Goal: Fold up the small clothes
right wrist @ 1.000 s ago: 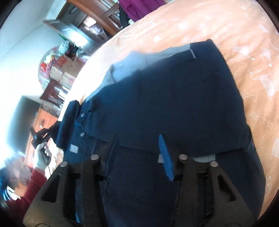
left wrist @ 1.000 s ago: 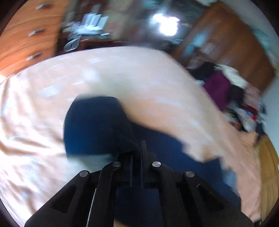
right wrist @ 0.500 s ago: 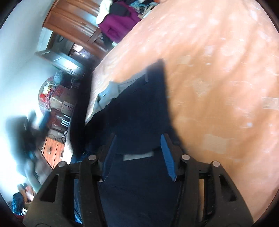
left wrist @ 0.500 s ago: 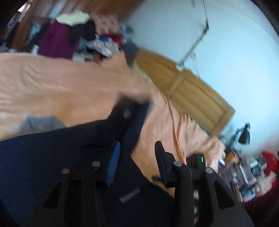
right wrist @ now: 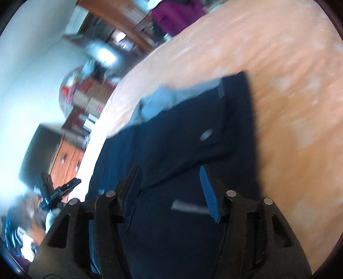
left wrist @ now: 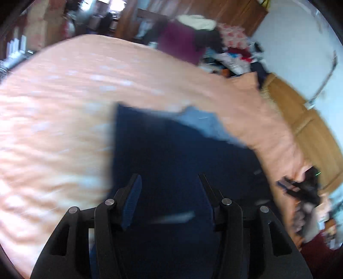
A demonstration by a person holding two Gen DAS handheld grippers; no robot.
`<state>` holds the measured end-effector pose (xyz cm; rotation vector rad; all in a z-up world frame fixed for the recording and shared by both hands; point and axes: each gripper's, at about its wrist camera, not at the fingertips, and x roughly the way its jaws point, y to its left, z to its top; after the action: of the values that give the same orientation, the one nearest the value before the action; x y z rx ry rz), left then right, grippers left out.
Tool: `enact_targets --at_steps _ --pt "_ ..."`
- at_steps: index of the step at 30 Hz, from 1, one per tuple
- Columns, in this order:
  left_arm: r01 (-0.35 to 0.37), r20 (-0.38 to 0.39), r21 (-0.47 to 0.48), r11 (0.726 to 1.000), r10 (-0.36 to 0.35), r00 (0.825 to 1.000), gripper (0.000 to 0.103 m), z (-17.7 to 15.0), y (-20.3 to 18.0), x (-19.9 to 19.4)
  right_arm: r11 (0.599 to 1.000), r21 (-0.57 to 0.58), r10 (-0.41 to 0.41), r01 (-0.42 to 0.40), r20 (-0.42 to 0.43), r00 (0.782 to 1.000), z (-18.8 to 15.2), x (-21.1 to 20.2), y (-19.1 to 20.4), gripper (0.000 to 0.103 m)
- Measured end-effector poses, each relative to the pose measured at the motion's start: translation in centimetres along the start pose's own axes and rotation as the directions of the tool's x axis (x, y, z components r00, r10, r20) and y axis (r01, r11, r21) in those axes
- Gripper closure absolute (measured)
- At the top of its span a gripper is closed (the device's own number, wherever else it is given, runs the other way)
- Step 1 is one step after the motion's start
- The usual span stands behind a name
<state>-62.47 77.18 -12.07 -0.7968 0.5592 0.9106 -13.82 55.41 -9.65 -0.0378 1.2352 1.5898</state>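
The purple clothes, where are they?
In the left wrist view, the purple clothes sit at the top, beyond the far edge of the orange bed, in front of the wooden wardrobe.

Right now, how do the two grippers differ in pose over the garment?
The left gripper sits over the garment's plain middle; the right gripper sits by a folded flap edge. In the right view, a blue pad faces the camera on the right finger; in the left view, on the left finger. Both are open, holding nothing, above navy cloth on the orange bedspread.

Peach bedsheet (left wrist: pixel 64 90), clothes pile (left wrist: pixel 193 40) (blurred) — wooden drawers (right wrist: pixel 66 158), wooden headboard (left wrist: pixel 310 137)
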Motion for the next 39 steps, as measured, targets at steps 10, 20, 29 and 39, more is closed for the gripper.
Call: enact_targets --at_steps 10,20,29,39 --pt "-0.252 -0.132 0.243 0.937 0.289 0.948 0.050 -3.6 -0.4 3.1 0.998 -0.019 0.051 -0.053 -0.085 0.995 -3.2 4.0 3.1 0.045" --pt "-0.429 -0.037 0.181 0.885 0.442 0.896 0.053 -3.8 2.1 5.2 0.996 -0.057 0.064 -0.071 -0.113 0.992 -3.6 5.8 5.7 0.043" --pt "-0.287 -0.028 -0.050 0.957 0.286 0.958 0.046 -4.7 6.9 3.1 0.920 -0.297 0.184 -0.255 -0.247 0.951 -0.6 14.7 17.9 0.044" --pt "-0.247 -0.037 -0.091 0.965 0.244 0.969 0.044 -5.2 7.6 3.4 0.852 -0.295 0.143 -0.431 -0.662 0.736 -2.8 35.4 27.9 0.081"
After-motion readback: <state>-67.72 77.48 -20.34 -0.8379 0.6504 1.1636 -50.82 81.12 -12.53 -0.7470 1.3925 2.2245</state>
